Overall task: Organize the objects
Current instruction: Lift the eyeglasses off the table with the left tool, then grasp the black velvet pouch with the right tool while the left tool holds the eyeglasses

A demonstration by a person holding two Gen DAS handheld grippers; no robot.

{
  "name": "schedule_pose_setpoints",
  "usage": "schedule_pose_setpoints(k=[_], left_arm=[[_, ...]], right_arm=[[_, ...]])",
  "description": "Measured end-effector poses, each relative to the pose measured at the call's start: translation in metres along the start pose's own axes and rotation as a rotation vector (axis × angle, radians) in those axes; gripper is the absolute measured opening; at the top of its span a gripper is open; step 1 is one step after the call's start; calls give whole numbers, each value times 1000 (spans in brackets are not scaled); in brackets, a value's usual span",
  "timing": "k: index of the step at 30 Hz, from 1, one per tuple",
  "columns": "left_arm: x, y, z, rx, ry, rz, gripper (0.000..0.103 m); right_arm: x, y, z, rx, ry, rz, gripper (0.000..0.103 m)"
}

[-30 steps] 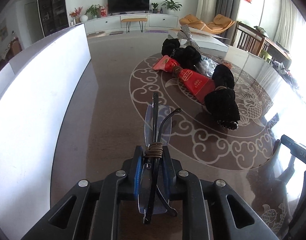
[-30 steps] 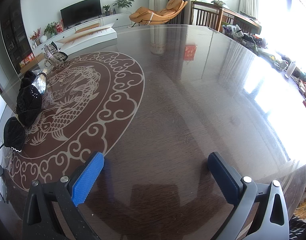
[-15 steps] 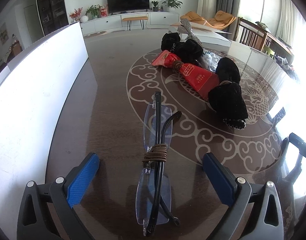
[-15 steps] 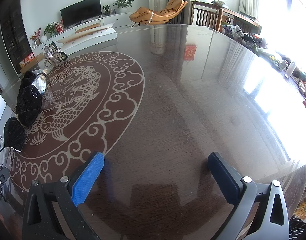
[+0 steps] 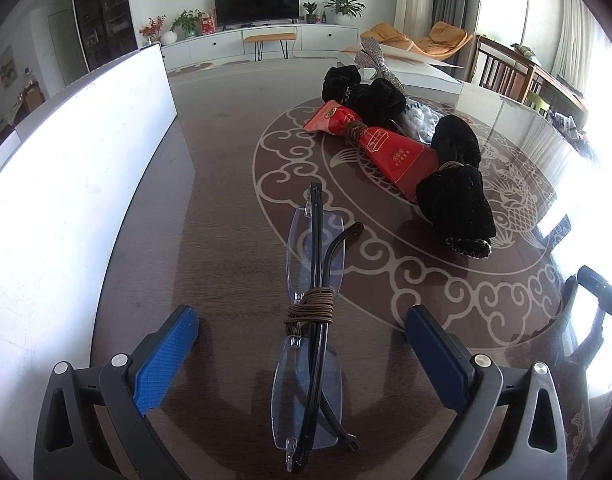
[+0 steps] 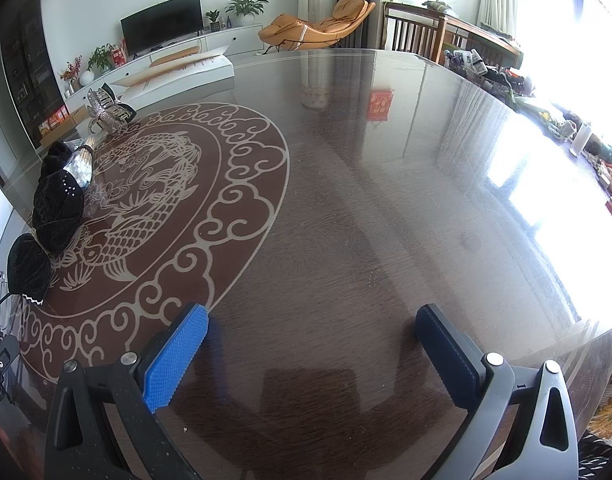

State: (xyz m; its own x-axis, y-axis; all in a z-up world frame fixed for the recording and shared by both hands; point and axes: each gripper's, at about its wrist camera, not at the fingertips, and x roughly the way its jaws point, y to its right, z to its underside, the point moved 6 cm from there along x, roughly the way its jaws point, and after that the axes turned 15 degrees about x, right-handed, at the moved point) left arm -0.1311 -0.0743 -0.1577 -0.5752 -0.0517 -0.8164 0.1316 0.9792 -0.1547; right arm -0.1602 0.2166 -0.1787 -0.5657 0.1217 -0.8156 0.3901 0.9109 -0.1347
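Folded rimless glasses [image 5: 312, 312] with black arms, bound by a brown cord, lie flat on the dark glass table [image 5: 226, 200]. My left gripper [image 5: 302, 328] stands open around them, its blue pads well clear on both sides. Farther off lie a red packet [image 5: 390, 150] tied with cord and black fabric bundles [image 5: 456, 200]. In the right wrist view my right gripper [image 6: 310, 328] is open over bare table, with the black bundles [image 6: 58, 204] far to its left.
A white board [image 5: 74, 184] stands along the table's left side. A silvery hair clip [image 6: 104, 114] sits at the far edge of the round fish pattern [image 6: 146, 184]. The right gripper's tip [image 5: 602, 292] shows at the left view's right edge.
My left gripper was shut on the glasses a second ago; it has opened wide and the glasses now lie free on the table. The right gripper has not moved.
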Motion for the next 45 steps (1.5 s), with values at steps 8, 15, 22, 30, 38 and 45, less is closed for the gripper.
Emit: schedule_pose_setpoints(k=[8, 15, 22, 30, 38, 45], left_arm=[[0, 0, 0, 0, 0, 0, 103], [0, 0, 0, 0, 0, 0, 103], [0, 0, 0, 0, 1, 0, 103], [1, 0, 0, 0, 1, 0, 103], [-1, 0, 0, 0, 1, 1, 103], [-4, -2, -2, 53, -83, 83, 103]], right_arm=[[0, 0, 0, 0, 0, 0, 103], [0, 0, 0, 0, 0, 0, 103], [1, -3, -1, -30, -36, -18, 103], [-21, -139, -7, -38, -274, -456, 103], [8, -193, 16, -145, -396, -450, 40], [-31, -107, 46, -351, -391, -317, 41]])
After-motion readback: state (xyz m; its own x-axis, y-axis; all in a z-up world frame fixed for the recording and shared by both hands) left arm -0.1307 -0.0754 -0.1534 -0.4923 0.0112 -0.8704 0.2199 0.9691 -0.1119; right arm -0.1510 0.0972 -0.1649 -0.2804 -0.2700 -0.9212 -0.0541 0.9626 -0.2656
